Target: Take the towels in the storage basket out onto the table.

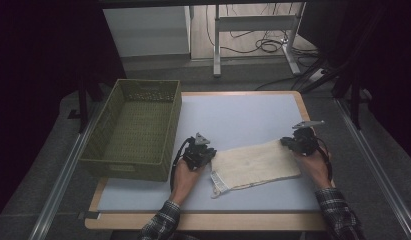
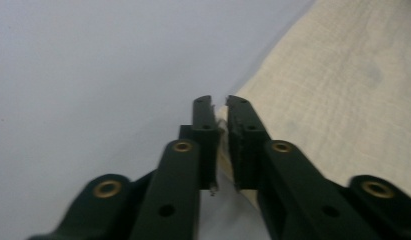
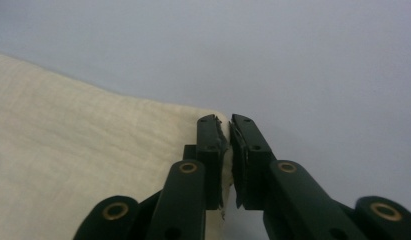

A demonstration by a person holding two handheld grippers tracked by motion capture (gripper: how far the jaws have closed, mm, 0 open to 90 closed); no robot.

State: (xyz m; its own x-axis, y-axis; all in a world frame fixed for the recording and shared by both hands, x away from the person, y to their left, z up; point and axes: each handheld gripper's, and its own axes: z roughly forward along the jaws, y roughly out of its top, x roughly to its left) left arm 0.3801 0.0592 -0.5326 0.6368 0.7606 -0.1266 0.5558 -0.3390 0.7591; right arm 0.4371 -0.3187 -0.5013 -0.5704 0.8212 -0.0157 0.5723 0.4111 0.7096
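Fingers (image 2: 243,130) at crosswise cloth's (image 1: 255,162) ends

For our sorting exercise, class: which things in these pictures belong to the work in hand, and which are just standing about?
Belonging to the work:
- cream cloth, flat on the table
- left gripper, jaws pinching the cloth's edge
- right gripper, jaws pinching the cloth's far corner

Standing about:
- green basket, at the table's left
- metal frame and cables on the floor behind

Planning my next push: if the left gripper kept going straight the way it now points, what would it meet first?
Probably nothing soon. The left gripper pinches the near corner of the cream cloth, and beyond its tips its own view shows just bare table. The green basket sits off to its left side.
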